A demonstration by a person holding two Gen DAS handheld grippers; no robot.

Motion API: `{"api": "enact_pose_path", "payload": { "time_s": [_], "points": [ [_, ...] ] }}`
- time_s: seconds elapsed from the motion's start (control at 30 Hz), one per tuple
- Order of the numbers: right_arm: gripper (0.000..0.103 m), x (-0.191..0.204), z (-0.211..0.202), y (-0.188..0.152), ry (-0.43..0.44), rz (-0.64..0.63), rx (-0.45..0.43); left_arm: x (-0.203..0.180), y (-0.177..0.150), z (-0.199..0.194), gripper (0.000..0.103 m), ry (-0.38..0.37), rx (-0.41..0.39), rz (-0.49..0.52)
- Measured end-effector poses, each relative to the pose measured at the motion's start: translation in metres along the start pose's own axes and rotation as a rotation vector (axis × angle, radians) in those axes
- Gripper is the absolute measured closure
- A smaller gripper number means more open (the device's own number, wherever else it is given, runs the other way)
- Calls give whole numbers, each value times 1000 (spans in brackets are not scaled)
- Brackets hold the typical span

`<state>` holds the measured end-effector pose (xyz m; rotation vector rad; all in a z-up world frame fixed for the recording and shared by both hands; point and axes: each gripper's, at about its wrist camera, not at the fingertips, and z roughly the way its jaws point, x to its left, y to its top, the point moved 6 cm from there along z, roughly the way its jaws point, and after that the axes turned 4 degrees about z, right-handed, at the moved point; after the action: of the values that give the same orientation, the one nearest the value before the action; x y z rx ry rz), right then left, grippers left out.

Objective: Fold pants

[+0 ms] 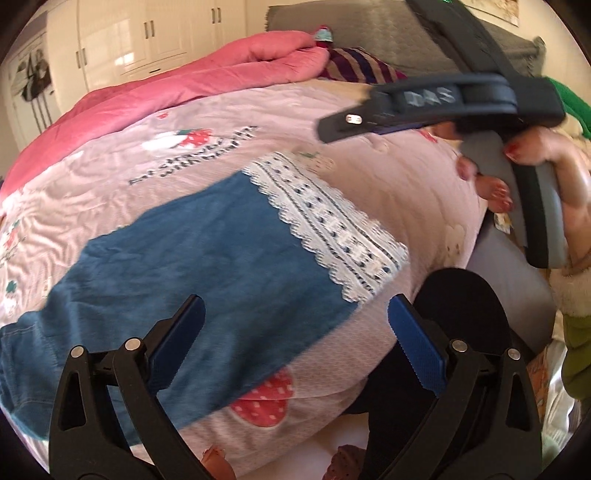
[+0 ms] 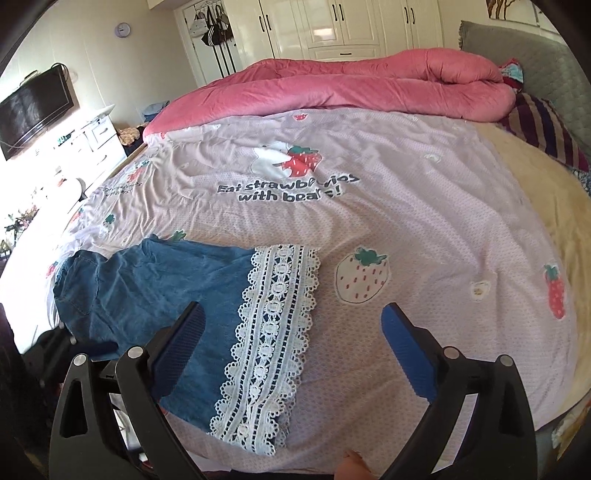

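Note:
Blue denim pants with a wide white lace hem lie flat on the pink strawberry bedspread, waist end to the left. My right gripper hovers open over the lace hem, nothing between its blue pads. In the left wrist view the same pants run from lower left up to the lace hem. My left gripper is open above the denim near the hem, holding nothing. A hand carries the right gripper's black housing at upper right, blurred.
A rolled pink quilt lies along the far side of the bed, by a striped pillow and a grey headboard. White wardrobes stand behind. A TV and white drawers are at left. The bed edge runs along the near side.

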<state>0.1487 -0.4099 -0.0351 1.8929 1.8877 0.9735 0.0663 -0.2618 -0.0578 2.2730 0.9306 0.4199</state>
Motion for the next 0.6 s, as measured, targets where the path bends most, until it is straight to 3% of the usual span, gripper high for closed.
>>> {"api": "enact_pose_path", "payload": {
  "time_s": [0.13,0.37,0.6],
  "points": [
    [7,-1,17,-5,30,10,26,-20,-4,10,10,-23,-7,49],
    [7,-1,47,12,104,25,56,-43,-3,30,10,2,-3,157],
    [7,3,95,19,143,23,152,-48,3,45,20,12,-6,213]
  ]
}}
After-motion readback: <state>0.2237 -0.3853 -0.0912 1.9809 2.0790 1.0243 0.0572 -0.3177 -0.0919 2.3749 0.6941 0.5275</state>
